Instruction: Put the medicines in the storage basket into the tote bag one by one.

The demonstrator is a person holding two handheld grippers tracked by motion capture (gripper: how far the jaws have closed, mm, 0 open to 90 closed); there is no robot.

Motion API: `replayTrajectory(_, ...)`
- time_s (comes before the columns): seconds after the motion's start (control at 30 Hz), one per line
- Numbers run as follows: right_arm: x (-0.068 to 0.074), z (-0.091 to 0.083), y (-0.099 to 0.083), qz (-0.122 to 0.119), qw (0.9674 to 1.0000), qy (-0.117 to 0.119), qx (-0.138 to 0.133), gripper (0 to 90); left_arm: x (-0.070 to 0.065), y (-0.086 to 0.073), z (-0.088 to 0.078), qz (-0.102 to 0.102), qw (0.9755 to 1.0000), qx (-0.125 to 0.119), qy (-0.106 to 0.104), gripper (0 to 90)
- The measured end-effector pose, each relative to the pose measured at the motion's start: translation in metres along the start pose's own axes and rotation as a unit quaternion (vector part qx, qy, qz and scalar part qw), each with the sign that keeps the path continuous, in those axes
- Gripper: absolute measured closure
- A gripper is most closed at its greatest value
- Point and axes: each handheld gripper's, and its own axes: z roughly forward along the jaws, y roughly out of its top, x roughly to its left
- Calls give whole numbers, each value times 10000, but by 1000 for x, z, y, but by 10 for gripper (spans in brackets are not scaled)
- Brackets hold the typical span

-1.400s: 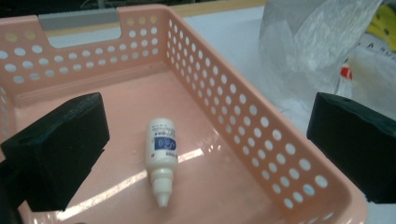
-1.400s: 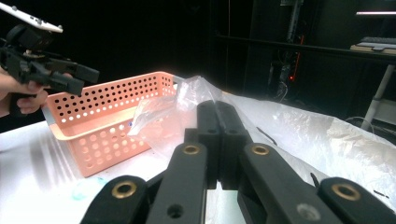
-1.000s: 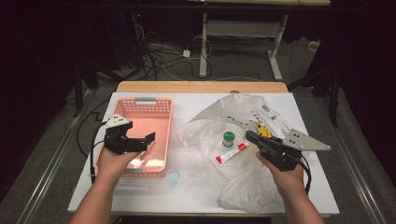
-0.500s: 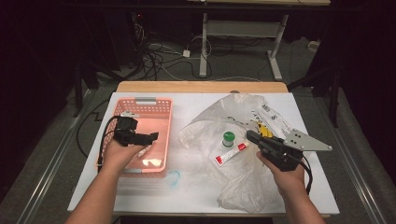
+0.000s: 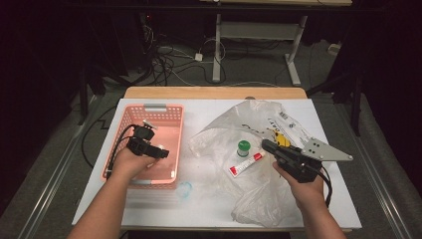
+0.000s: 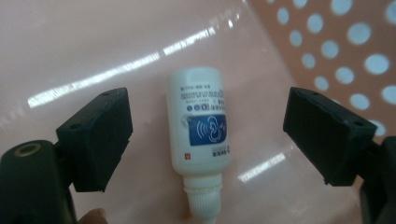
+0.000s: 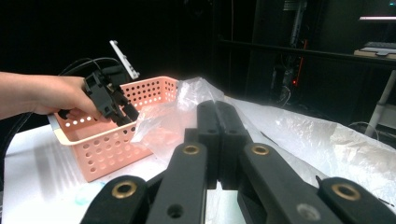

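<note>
Two black pads of my left gripper (image 6: 208, 135) stand wide apart, having just been closing a little, with a small white bottle (image 6: 201, 140) lying between them, untouched, on the floor of the pink basket (image 5: 130, 119). My right gripper (image 7: 217, 135) has its jaws pressed together on nothing and hovers outside the basket, well to its right, over the clear plastic bag (image 5: 259, 199). Beside that bag's middle sit a green-capped jar (image 5: 243, 148) and what looks like a red-and-white tube (image 5: 245, 164).
</note>
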Motion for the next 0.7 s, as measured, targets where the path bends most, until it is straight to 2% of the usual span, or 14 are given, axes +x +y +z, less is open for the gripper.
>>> replayTrajectory(0.07,0,0,0,-19,10000,-1,3,900,0,1,3,2,9998,173,14,155)
replayTrajectory(0.13,1,-1,0,-26,10000,-7,5,900,-1,1,3,8,9997,232,22,184)
replayTrajectory(0.37,0,0,-1,-23,10000,19,37,900,-4,1,5,140,9993,311,128,370)
replayTrajectory(0.5,0,-1,0,-43,10000,-1,4,900,-9,1,14,294,9977,515,342,471)
replayTrajectory(0.63,-1,-1,0,-29,10000,4,6,900,-12,1,14,370,9975,465,383,571)
replayTrajectory(0.7,0,0,0,-25,10000,10,2,900,-11,1,14,346,9976,464,367,574)
